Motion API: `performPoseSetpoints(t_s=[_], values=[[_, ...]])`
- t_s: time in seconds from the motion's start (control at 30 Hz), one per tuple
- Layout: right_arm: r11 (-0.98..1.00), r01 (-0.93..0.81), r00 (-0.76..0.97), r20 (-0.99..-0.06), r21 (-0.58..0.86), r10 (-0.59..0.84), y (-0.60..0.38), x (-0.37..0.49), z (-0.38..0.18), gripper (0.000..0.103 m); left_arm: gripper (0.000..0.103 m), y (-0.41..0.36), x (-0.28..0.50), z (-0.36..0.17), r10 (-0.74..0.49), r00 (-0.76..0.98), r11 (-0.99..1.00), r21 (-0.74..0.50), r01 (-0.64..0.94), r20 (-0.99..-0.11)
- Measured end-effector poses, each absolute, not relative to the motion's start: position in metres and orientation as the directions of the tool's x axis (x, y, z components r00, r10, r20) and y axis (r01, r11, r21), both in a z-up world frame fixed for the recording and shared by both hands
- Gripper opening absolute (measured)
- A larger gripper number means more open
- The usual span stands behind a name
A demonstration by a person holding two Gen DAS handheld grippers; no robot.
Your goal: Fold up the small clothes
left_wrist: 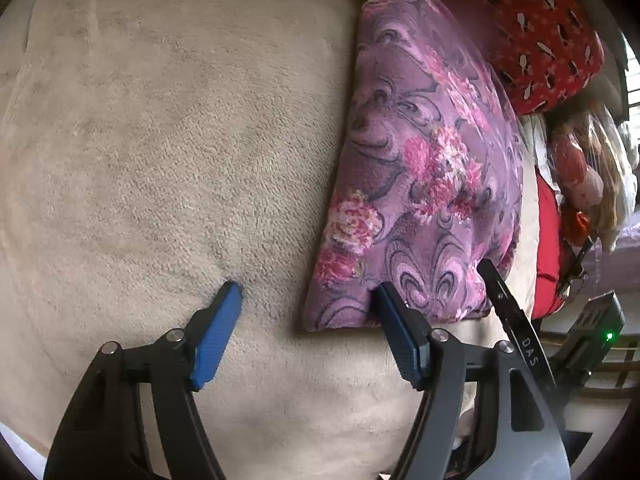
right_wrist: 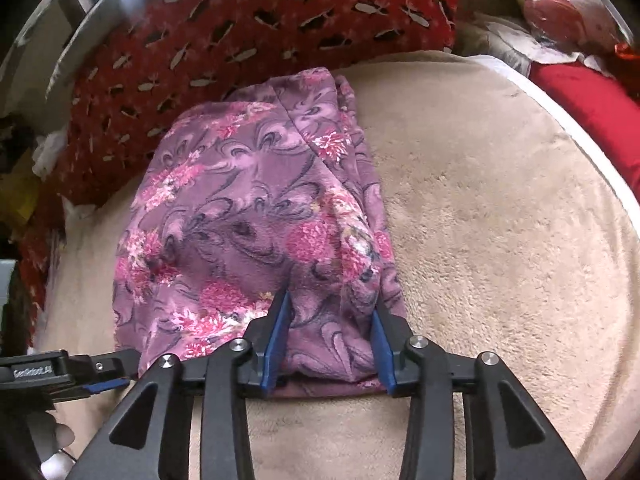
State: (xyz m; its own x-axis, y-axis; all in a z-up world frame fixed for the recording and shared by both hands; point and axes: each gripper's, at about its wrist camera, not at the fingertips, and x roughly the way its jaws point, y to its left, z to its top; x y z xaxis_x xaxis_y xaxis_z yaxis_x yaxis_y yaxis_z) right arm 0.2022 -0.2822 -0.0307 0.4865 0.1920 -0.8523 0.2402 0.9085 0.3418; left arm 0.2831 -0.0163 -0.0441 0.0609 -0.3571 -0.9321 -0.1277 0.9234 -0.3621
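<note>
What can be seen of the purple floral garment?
The purple floral garment is soft, fleecy-looking cloth, mauve with dark swirls and pink flower clusters. It lies folded into a compact, layered bundle on the beige plush blanket, its far end against the red patterned cloth. The right gripper straddles its near edge with jaws open; the left gripper is open at its corner.
</note>
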Motion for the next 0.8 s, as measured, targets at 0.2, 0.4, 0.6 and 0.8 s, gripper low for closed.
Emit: performPoseSetpoints(t_s=[0.2,0.4,0.6,0.8], values=[[0.84,0.225,0.498,-0.799,0.493,0.336,-0.293,0.207,-0.033,0.067,0.071,-0.021,0.28,-0.043,-0.326,0.067,0.935,-0.332,-0.127,-0.943],[0.828,0.151,0.449,-0.784,0.54,0.429,-0.284,0.216,-0.031,0.091,0.072,-0.019,0.28,-0.039,-0.371,0.051,0.921,-0.375,-0.107,-0.927],[0.786,0.158,0.572,-0.704,0.598,0.421,-0.327,0.245,0.01,0.088,0.072,-0.004,0.324,0.01,-0.413,0.197,0.901,-0.43,-0.053,-0.889],[0.713,0.296,0.572,-0.716,0.636,0.401,-0.356,0.321,-0.018,0.085,0.072,-0.021,0.402,-0.001,-0.438,0.152,0.882,-0.457,-0.118,-0.886]])
